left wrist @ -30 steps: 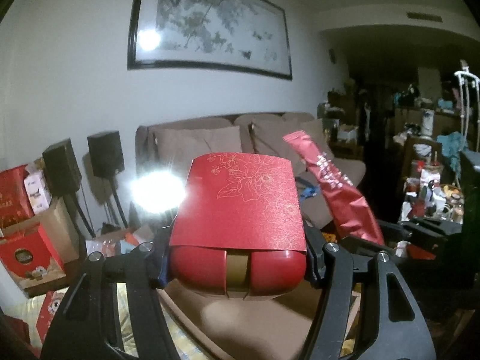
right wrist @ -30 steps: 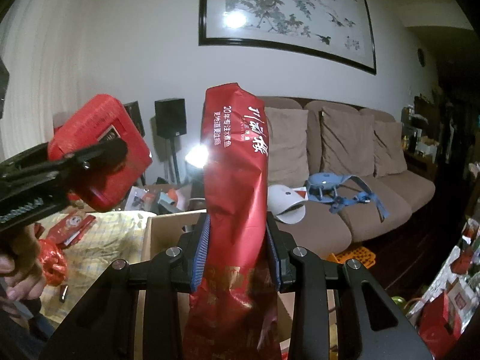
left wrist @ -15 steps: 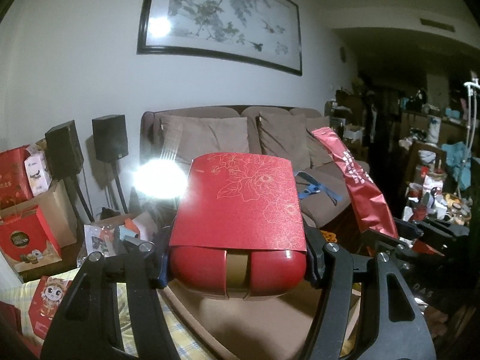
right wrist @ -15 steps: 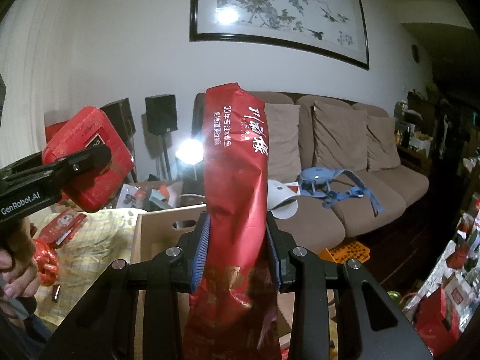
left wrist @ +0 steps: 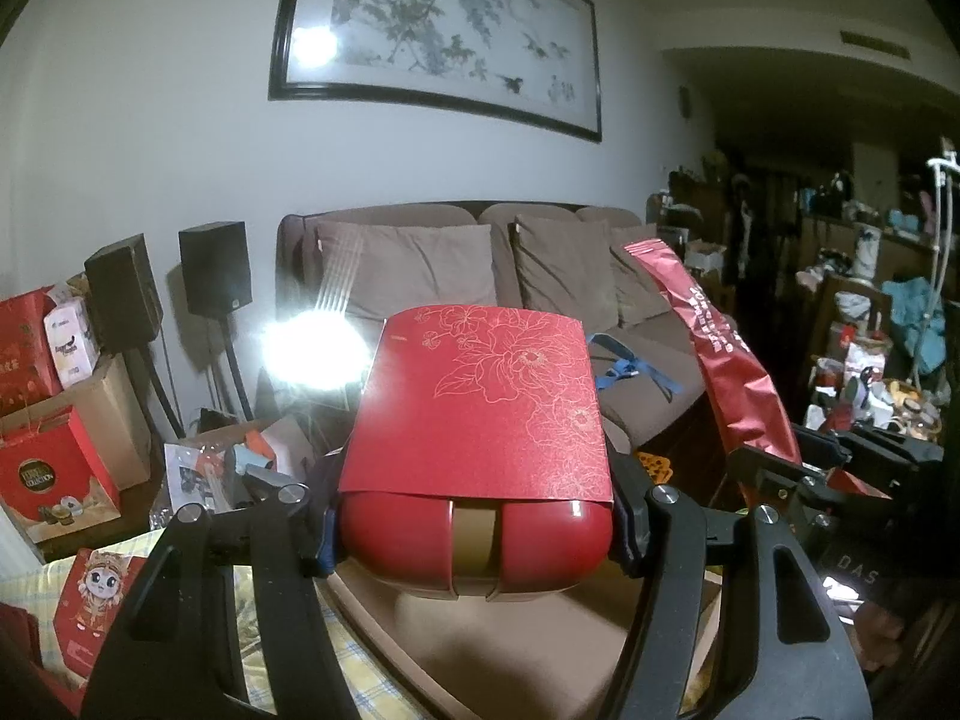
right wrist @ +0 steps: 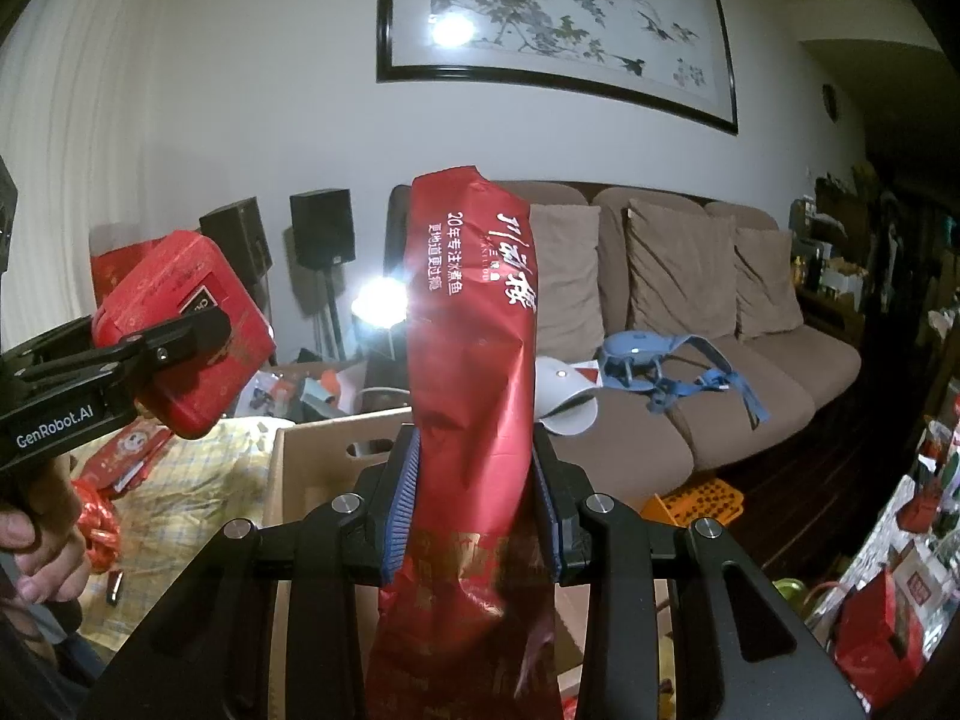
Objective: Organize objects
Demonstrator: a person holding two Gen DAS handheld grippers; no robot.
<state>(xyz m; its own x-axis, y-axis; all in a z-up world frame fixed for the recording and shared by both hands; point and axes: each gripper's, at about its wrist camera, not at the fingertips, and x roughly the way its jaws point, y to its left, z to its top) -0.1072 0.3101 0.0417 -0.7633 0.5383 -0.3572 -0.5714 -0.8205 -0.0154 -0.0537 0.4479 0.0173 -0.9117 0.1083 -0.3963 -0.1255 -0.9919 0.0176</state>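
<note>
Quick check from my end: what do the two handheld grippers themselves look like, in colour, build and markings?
Both are matte black plastic. The right gripper has two angular fingers with cut-out slots, round silver bolt heads and ribbed blue pads. The left gripper is built the same, with blue pads. Seen from the side in the right wrist view, its body carries white "GenRobot.AI" lettering. No cables or sleeves show.

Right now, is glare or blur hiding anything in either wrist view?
Left wrist view: a lamp flare whites out the spot beside the red box; the room's right side is dark. Right wrist view: a smaller flare sits beside the red pouch, whose print stays legible; both views bow at the edges.
</note>
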